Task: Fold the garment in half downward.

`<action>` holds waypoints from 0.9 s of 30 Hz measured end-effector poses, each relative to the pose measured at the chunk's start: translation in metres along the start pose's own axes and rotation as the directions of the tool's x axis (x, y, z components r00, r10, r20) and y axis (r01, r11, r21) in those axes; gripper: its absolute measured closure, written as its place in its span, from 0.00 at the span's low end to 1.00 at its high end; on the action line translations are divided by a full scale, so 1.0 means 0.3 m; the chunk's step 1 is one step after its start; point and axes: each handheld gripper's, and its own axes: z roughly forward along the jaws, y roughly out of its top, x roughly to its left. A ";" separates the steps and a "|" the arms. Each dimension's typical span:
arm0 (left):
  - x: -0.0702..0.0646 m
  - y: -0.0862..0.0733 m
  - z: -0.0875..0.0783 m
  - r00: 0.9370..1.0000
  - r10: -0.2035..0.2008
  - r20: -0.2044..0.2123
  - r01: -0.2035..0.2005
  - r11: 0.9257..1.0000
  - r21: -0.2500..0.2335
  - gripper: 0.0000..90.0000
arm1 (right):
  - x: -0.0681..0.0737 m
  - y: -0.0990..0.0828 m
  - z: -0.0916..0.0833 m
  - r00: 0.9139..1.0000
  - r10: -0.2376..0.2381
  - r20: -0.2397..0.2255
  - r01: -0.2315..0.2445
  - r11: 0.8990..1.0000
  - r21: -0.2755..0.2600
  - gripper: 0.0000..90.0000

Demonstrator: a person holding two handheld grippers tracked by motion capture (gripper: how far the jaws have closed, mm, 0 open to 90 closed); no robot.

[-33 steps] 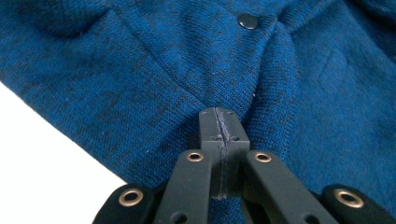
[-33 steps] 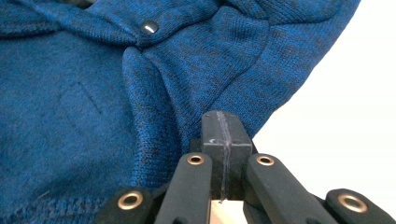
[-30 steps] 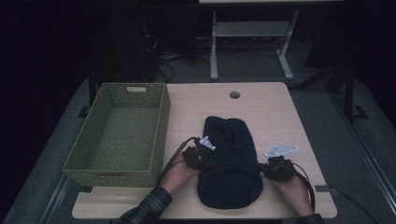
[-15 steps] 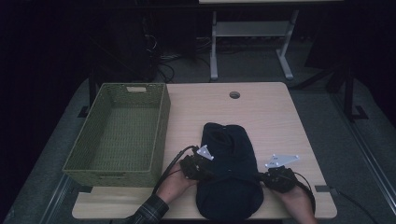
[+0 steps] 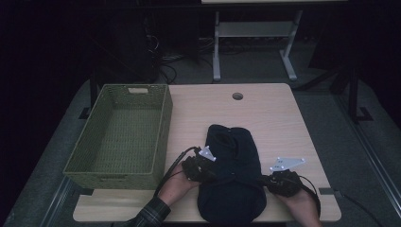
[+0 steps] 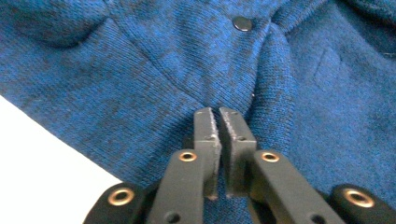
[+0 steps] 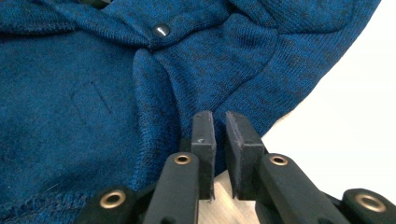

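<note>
Blue knit fills my near field: the sweater (image 5: pixel 232 175) lies folded at the table's front edge, between my two hands. My left gripper (image 6: pixel 219 116) sits at its left side, jaws a narrow slit apart, having just been easing open; I see no fabric between the pads, which rest just over the knit near a dark snap button (image 6: pixel 242 23). My right gripper (image 7: pixel 219 122) sits at the sweater's right edge, jaws likewise barely parted and just opened, with a gap between them and bare wood showing below. From the high view the left gripper (image 5: pixel 198 168) and right gripper (image 5: pixel 283 182) flank the bundle's lower half. Compared with a second ago, both hands have pulled back toward me and the garment has slid with them, its near end now over the table's front edge (image 5: pixel 156 215). Farther out, the green woven basket (image 5: pixel 163 127) stays in place at the left, and the cable hole (image 5: pixel 237 96) sits beyond.
</note>
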 end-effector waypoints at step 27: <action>0.193 0.181 -0.099 0.980 -0.072 -0.188 0.053 0.993 -0.107 0.67 | -0.205 0.233 -0.008 1.000 0.012 -0.029 -0.014 0.997 -0.076 0.71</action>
